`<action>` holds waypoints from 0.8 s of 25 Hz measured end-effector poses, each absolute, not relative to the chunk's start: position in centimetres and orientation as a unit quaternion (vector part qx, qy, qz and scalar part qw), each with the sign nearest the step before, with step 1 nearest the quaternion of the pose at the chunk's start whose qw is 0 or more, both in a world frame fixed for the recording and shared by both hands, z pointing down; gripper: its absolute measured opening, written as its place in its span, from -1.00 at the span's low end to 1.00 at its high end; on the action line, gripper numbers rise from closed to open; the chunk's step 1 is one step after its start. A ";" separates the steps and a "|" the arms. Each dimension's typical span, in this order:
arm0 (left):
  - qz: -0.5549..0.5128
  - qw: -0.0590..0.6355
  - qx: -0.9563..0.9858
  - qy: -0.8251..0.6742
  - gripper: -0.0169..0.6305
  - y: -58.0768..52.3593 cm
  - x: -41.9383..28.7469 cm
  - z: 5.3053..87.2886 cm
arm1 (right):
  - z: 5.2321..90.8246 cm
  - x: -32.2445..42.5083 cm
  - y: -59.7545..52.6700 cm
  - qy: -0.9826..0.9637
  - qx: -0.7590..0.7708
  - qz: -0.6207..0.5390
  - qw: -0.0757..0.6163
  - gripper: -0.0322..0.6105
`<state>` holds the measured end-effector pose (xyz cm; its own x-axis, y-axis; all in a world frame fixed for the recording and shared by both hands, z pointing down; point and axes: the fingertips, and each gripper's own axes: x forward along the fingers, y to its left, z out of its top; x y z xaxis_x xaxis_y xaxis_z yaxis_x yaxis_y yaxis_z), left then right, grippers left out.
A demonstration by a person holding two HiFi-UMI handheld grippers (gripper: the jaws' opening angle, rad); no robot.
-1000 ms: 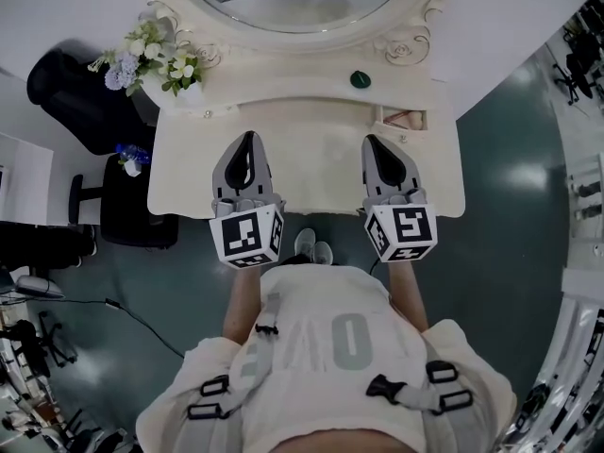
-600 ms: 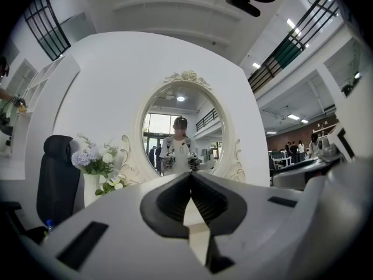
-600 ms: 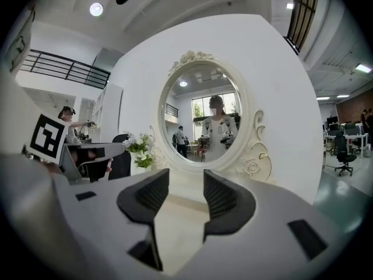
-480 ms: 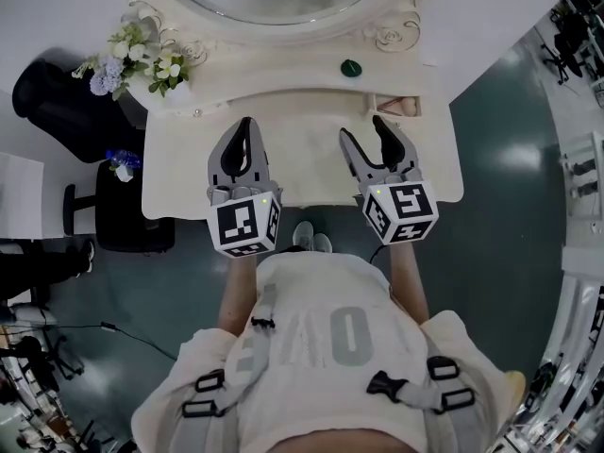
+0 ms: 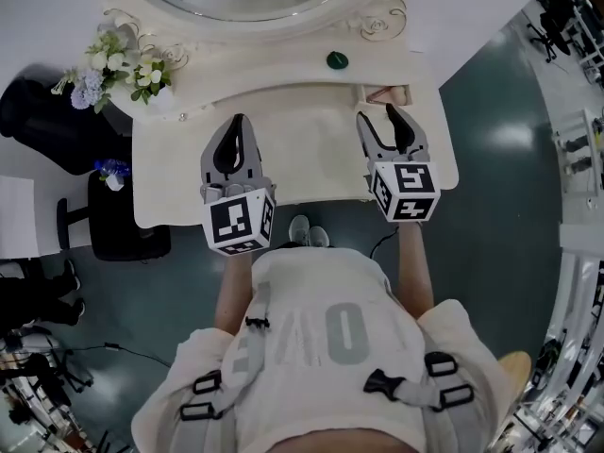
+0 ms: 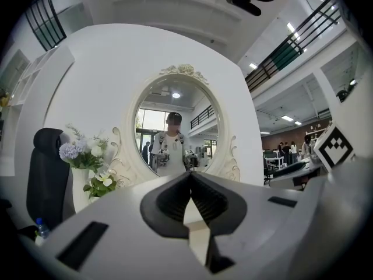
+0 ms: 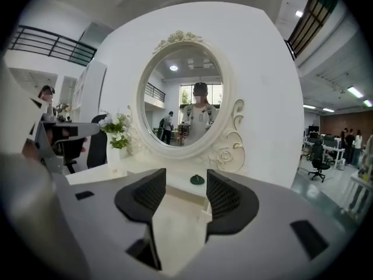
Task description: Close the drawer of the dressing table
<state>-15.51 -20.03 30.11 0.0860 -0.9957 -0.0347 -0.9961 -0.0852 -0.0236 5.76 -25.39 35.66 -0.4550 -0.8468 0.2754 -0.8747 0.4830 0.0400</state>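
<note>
Right gripper point(image 5: 390, 128) has slid toward 3 o'clock, lining up with the open drawer point(image 5: 387, 93).
The drawer stands open at the right rear of the dressing table point(image 5: 311, 154), at 12 o'clock just beyond the right gripper. That gripper's jaws, closed a second ago, have just sprung wide and eased in slightly, with nothing between them. The left gripper point(image 5: 234, 125), at 9 o'clock, is pinched together and empty.

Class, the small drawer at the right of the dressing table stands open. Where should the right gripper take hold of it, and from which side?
Probably its front panel, from the person's side: the drawer sticks out toward the person with its inside exposed. The right gripper, jaws just opened and empty, sits in line with it. No handle shows.
</note>
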 end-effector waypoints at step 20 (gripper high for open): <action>-0.039 0.003 -0.750 0.660 -0.89 -21.9 -14.7 33.7 | 47.1 13.0 -30.9 -0.764 0.588 0.067 0.259 -0.23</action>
<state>-14.69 -21.94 33.71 0.1263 -0.9904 0.0553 -0.9900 -0.1294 -0.0565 13.04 -30.87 47.06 -0.1756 -0.8632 0.4733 -0.9321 0.3005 0.2022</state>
